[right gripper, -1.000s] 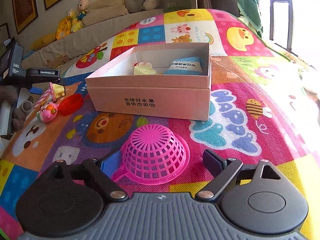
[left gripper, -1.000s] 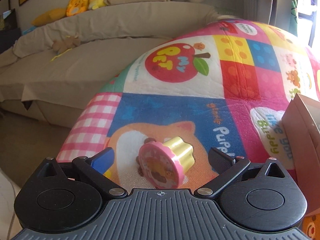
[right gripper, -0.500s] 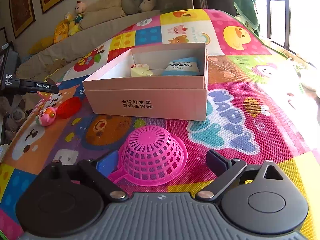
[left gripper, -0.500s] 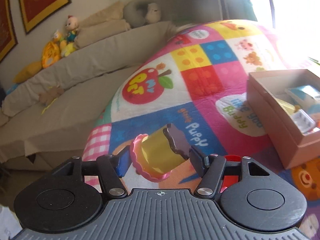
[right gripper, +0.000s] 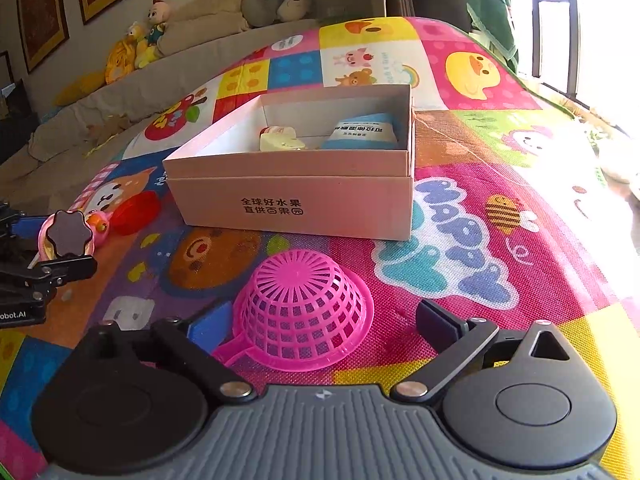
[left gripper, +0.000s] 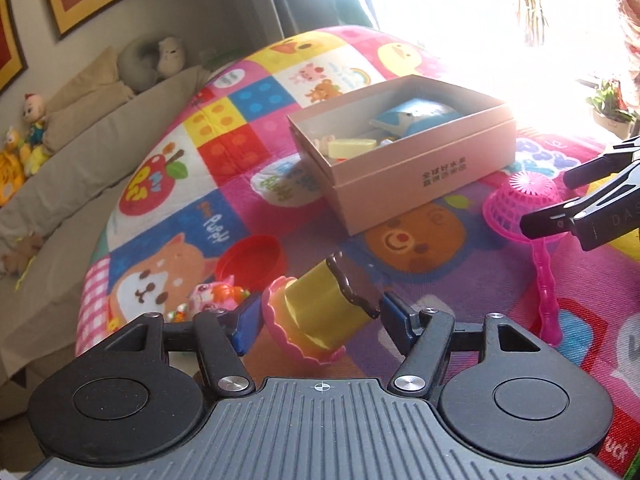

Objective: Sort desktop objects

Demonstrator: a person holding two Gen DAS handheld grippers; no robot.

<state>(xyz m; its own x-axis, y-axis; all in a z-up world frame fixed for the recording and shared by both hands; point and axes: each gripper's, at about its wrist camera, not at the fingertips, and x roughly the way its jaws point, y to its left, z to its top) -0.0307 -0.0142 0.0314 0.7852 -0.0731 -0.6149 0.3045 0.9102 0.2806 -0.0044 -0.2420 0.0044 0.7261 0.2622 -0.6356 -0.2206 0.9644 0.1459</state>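
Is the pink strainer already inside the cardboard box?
No. The pink strainer lies upside down on the play mat in front of the cardboard box, between the right gripper's open fingers.

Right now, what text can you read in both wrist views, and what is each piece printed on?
"全球好水果 / 直供百果园": front wall of the cardboard box.
"My Pet": apple square of the play mat.
"HAPPY": mat, right of the box.
"Puppy": mat, by the dog picture.
"obot.AI", cut off: left gripper body.
"DAS", partial: right gripper body.
Blue packet label: too blurred.
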